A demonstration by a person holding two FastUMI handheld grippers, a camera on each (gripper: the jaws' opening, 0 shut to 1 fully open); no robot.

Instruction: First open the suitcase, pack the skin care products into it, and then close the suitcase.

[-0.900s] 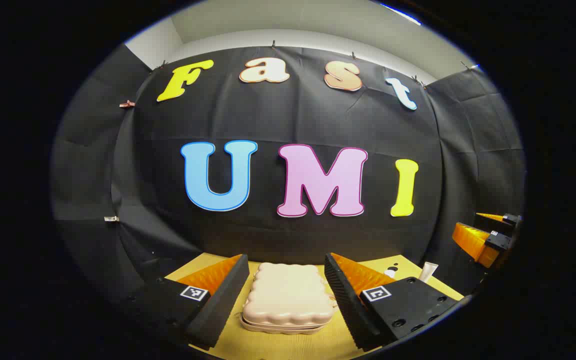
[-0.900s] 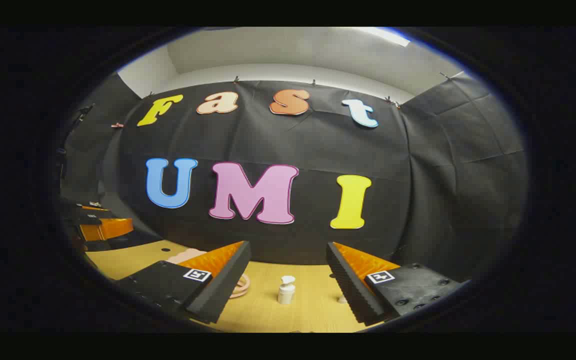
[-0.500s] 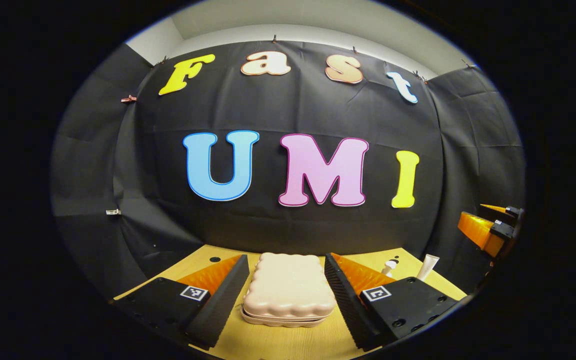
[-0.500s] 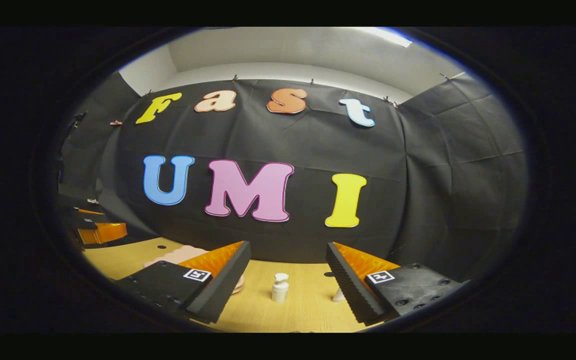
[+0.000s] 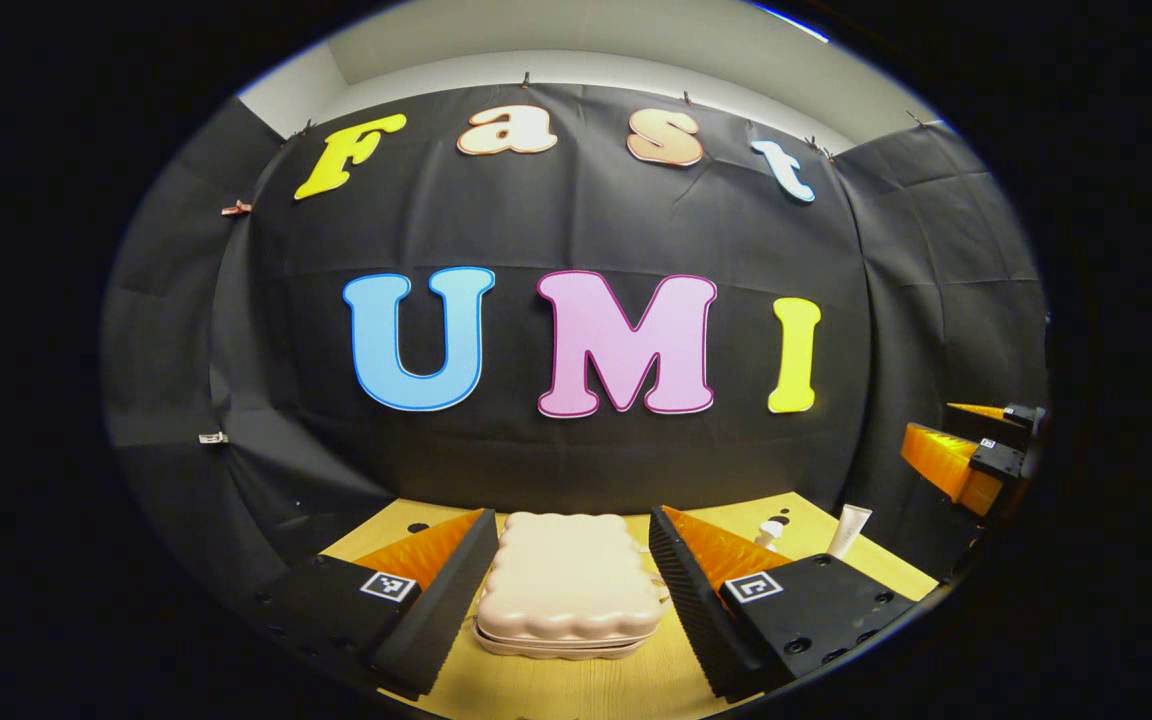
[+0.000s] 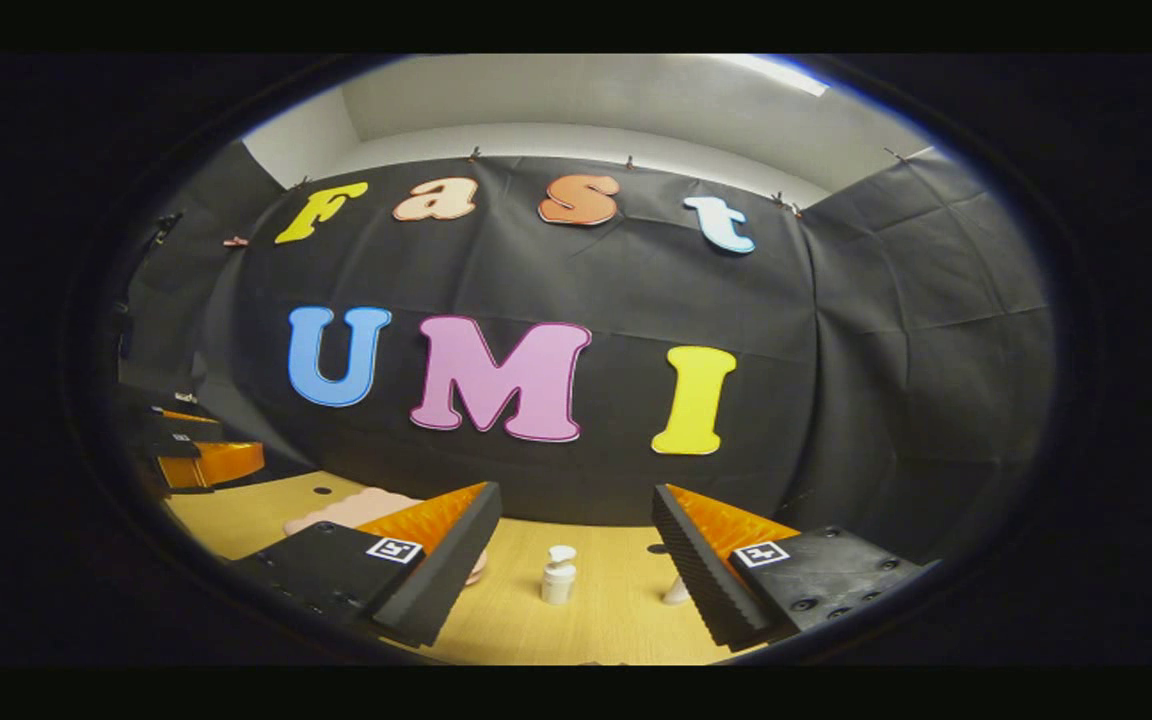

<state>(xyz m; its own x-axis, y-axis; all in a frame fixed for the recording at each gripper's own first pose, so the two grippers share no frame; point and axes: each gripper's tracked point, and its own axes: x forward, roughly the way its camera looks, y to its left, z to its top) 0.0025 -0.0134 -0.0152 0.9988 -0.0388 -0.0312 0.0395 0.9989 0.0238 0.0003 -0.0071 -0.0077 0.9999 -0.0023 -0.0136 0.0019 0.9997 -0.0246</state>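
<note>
While both grippers hang above the light wooden table (image 5: 576, 690), the pale pink scalloped plastic suitcase (image 5: 568, 585) lies flat and closed on it, its two shells meeting in a seam along the near edge. In the left gripper view the left gripper (image 5: 573, 580) has its fingers spread wide, one on each side of the suitcase; whether they touch its sides cannot be told. Far to the right in that view stand a small white pump bottle (image 5: 769, 533) and a white squeeze tube (image 5: 847, 531), near each other, and past them at the right edge the right gripper shows.

In the right gripper view the right gripper (image 6: 576, 560) is likewise released, grasping nothing. The pump bottle (image 6: 558, 575) stands upright on the table between and beyond its fingers, apart from both. The squeeze tube (image 6: 677, 592) peeks out just beside the right finger, partly hidden. The suitcase (image 6: 351, 509) lies to the left, behind the left finger. Farther left, at the edge, the left gripper appears.
</note>
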